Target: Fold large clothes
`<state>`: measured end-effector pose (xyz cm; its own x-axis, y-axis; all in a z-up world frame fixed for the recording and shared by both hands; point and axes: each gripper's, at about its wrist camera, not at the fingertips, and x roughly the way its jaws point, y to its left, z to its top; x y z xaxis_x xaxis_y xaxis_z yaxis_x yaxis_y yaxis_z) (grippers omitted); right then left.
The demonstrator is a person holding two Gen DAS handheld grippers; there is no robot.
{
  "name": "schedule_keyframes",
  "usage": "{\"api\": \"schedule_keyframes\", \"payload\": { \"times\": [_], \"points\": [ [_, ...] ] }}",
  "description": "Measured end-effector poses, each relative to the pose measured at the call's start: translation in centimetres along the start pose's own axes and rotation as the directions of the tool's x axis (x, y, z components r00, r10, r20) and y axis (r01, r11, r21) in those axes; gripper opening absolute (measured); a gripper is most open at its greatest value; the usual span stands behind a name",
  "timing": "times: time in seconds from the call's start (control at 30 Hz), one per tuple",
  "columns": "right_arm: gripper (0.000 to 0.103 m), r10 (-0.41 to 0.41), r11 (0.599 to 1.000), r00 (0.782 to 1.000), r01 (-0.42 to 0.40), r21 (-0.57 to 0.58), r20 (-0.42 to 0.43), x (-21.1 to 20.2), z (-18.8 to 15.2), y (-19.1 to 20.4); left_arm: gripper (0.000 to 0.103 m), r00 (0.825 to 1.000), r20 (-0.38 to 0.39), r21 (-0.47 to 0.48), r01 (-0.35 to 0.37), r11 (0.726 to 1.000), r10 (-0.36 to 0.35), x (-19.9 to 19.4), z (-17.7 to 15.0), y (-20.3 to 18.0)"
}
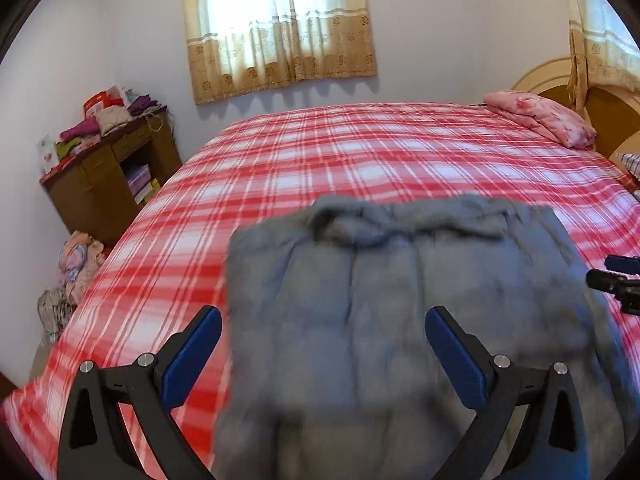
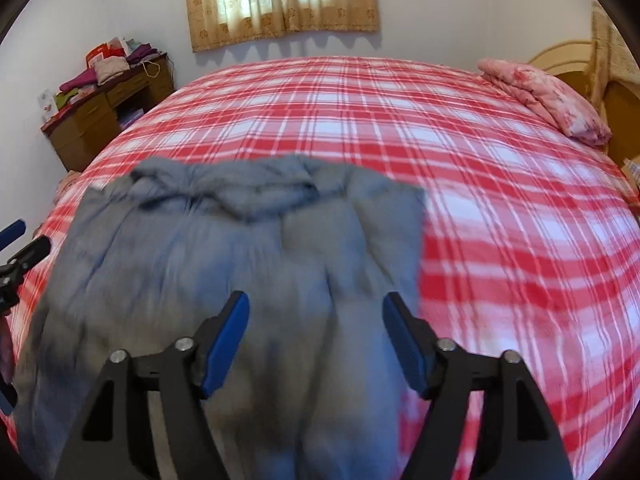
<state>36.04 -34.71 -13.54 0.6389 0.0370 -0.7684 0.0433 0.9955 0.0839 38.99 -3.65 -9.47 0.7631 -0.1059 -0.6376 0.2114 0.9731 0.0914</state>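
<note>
One grey padded garment (image 1: 400,300), quilted in vertical panels and with a rumpled hood or collar at its far end, lies on the bed's red-and-white plaid cover (image 1: 320,152), near the edge closest to you. Its side edges run straight, and no sleeve shows spread out to either side, so I judge the sleeves and sides already turned in. What remains, by my reading, is the lengthwise fold: bringing the near hem up toward the hood, perhaps in two passes, then squaring the bundle. The near end is blurred, so you cannot confirm from here how the hem lies.

Your left gripper (image 1: 322,344) hangs above the garment's left portion with both blue-padded fingers (image 1: 192,356) spread wide and nothing between them. Your right gripper (image 2: 316,340) hangs over the garment's right portion, its jaws likewise apart and empty; no pad presses on cloth. Neither tool holds the garment at this moment.

Count of items in view:
- grey garment: one
- grippers: two, both empty
- pink floral folded quilt or pillow (image 1: 540,120) near the wooden headboard (image 1: 600,108): one
- brown wooden desk (image 1: 104,176) against the left wall, piled with folded cloths: one
- curtained windows (image 1: 280,28): two, one only partly in view at the right
- loose heap of fabric (image 1: 76,264) on the floor beside the bed: one
</note>
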Motion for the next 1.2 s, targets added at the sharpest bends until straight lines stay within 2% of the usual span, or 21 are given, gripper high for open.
{"api": "schedule_keyframes", "payload": {
  "times": [0.1,0.37,0.47,0.57,0.73,0.8,0.83,0.87,0.9,0.93,0.97,1.03,1.07,1.13,1.2],
  "points": [
    [0.079,-0.005,1.000,1.000,0.005,0.001,-0.020,-1.9,-3.8,-0.6,0.102,1.000,-0.018,-0.024,0.012,1.000,-0.013,-3.0,-3.6,1.8],
    [0.079,-0.038,0.996,0.998,0.042,0.083,-0.049,-6.5,-14.3,-2.6,0.102,0.995,-0.080,-0.029,-0.061,0.998,0.059,-8.9,-15.3,4.1],
    [0.080,-0.027,0.991,0.999,0.033,0.129,-0.046,-8.2,-17.1,-3.1,0.102,0.992,-0.121,-0.069,-0.041,0.997,0.032,-9.8,-18.4,4.6],
    [0.080,-0.010,0.988,0.999,0.017,0.155,-0.045,-9.6,-18.7,-3.0,0.102,0.991,-0.132,-0.103,-0.025,0.994,0.011,-10.6,-20.1,4.7],
    [0.080,0.024,0.987,0.997,-0.014,0.157,-0.067,-10.9,-21.4,-1.7,0.102,0.989,-0.145,-0.100,-0.006,0.995,-0.009,-11.3,-22.0,4.2],
    [0.077,0.039,0.989,0.996,-0.027,0.143,-0.080,-11.2,-22.7,-1.2,0.102,0.989,-0.146,-0.109,0.013,0.994,-0.029,-11.7,-22.8,4.3],
    [0.071,0.036,0.991,0.996,-0.026,0.132,-0.079,-11.4,-23.2,-0.8,0.101,0.988,-0.146,-0.114,0.035,0.993,-0.051,-11.9,-23.1,4.4],
    [0.055,0.041,0.992,0.996,-0.032,0.119,-0.080,-11.6,-23.5,-0.5,0.098,0.987,-0.146,-0.114,0.048,0.992,-0.065,-12.0,-23.2,4.4],
    [0.045,0.077,0.991,0.994,-0.067,0.113,-0.082,-11.8,-23.8,-0.2,0.085,0.986,-0.146,-0.114,0.066,0.991,-0.082,-12.2,-23.4,4.4],
    [0.024,0.112,0.987,0.990,-0.101,0.123,-0.081,-11.9,-23.9,-0.2,0.067,0.983,-0.148,-0.115,0.089,0.989,-0.105,-12.4,-23.4,4.4],
    [0.018,0.135,0.983,0.988,-0.123,0.134,-0.080,-12.0,-24.0,-0.2,0.059,0.982,-0.149,-0.111,0.099,0.989,-0.115,-12.6,-23.5,4.4],
    [0.013,0.138,0.984,0.988,-0.129,0.126,-0.064,-12.2,-24.0,0.1,0.023,0.984,-0.133,-0.092,0.104,0.990,-0.116,-13.1,-23.5,4.5],
    [0.011,0.148,0.982,0.988,-0.140,0.128,-0.051,-12.5,-24.0,0.2,0.015,0.988,-0.124,-0.082,0.088,0.993,-0.097,-13.5,-23.5,4.7],
    [0.010,0.173,0.976,0.985,-0.168,0.139,-0.023,-13.4,-23.7,0.2,0.006,0.988,-0.096,-0.093,0.115,0.989,-0.124,-14.5,-23.4,5.3],
    [0.009,0.199,0.970,0.980,-0.200,0.139,0.025,-15.0,-23.3,0.0,0.002,0.989,-0.043,-0.088,0.136,0.987,-0.140,-16.4,-22.9,5.8]
  ]
}}
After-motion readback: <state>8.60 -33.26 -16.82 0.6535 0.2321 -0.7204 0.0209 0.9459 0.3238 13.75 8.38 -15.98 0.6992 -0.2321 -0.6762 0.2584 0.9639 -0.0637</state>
